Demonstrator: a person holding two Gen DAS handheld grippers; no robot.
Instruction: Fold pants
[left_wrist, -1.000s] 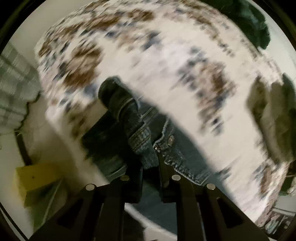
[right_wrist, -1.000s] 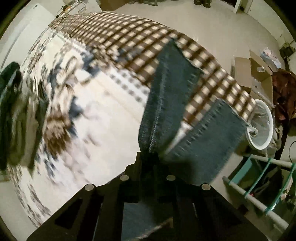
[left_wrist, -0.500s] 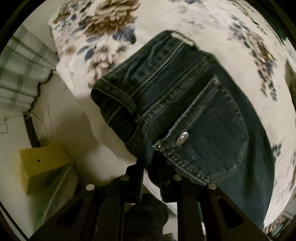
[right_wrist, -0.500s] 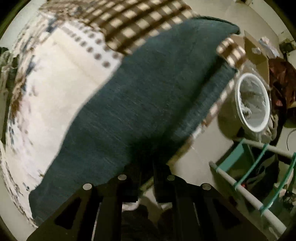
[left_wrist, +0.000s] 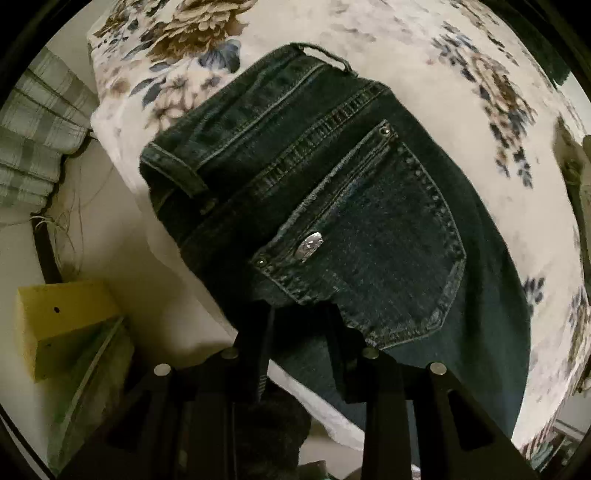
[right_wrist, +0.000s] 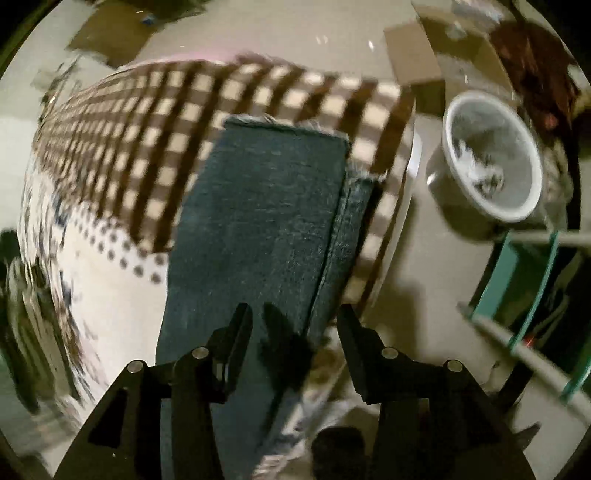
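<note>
Dark blue jeans (left_wrist: 354, 221) lie flat on the bed, back pocket up, waistband toward the bed's left edge. My left gripper (left_wrist: 301, 317) is open at the near edge of the jeans' seat, fingers apart with denim between them. In the right wrist view the two legs (right_wrist: 258, 229) lie stacked on the checked blanket (right_wrist: 147, 129), hems far from me. My right gripper (right_wrist: 295, 325) is open and empty over the near edge of the legs.
The bed has a floral sheet (left_wrist: 443, 74). A yellow box (left_wrist: 62, 317) sits on the floor at left. A white bucket (right_wrist: 491, 155), cardboard boxes (right_wrist: 417, 51) and a teal rack (right_wrist: 528, 280) stand right of the bed.
Both grippers lowered the jeans onto the bed and then opened. The legs, spread wide and moving before, now lie still and stacked.
</note>
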